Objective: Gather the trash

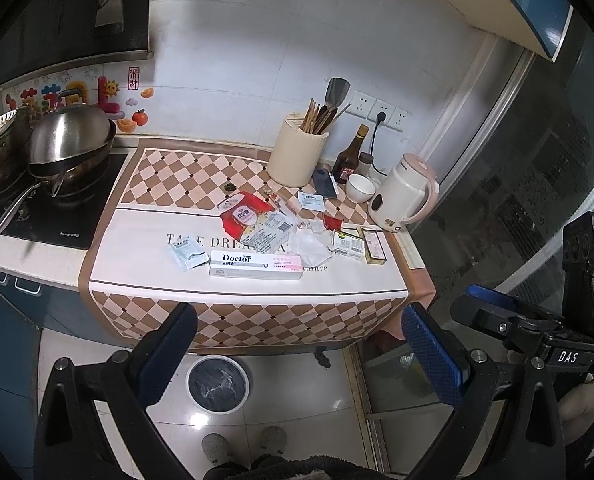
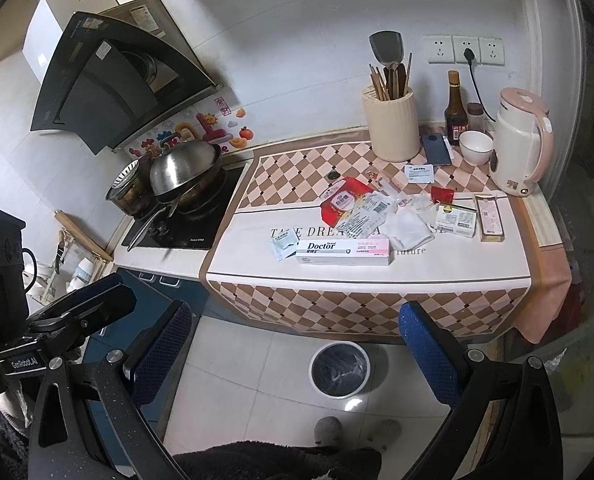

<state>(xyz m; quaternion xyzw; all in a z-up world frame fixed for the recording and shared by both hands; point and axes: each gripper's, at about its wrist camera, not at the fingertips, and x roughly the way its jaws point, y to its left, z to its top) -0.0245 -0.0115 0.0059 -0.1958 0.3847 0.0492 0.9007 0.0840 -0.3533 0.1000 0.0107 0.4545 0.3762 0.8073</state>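
Observation:
Trash lies in a pile on the checked cloth of the counter: a white "Doctor" toothpaste box (image 1: pixel 255 264) (image 2: pixel 343 251), a red snack wrapper (image 1: pixel 243 213) (image 2: pixel 342 201), crumpled tissue (image 1: pixel 310 246) (image 2: pixel 409 231), a small sachet (image 1: pixel 186 255) (image 2: pixel 284 247) and small boxes (image 1: pixel 349 246) (image 2: pixel 456 220). A white bin (image 1: pixel 217 384) (image 2: pixel 340 368) with a dark liner stands on the floor below the counter. My left gripper (image 1: pixel 297 344) is open and empty, held back from the counter above the floor. My right gripper (image 2: pixel 295 344) is open and empty too, beside it.
A stove with a wok and steel lid (image 1: pixel 71 140) (image 2: pixel 185 168) sits left. A cream utensil holder (image 1: pixel 295 156) (image 2: pixel 391 126), sauce bottle (image 1: pixel 351 156), bowl (image 2: pixel 475 147), phone (image 2: pixel 437 149) and kettle (image 1: pixel 403 194) (image 2: pixel 517 142) stand at the back right. A glass door (image 1: pixel 537 160) is right.

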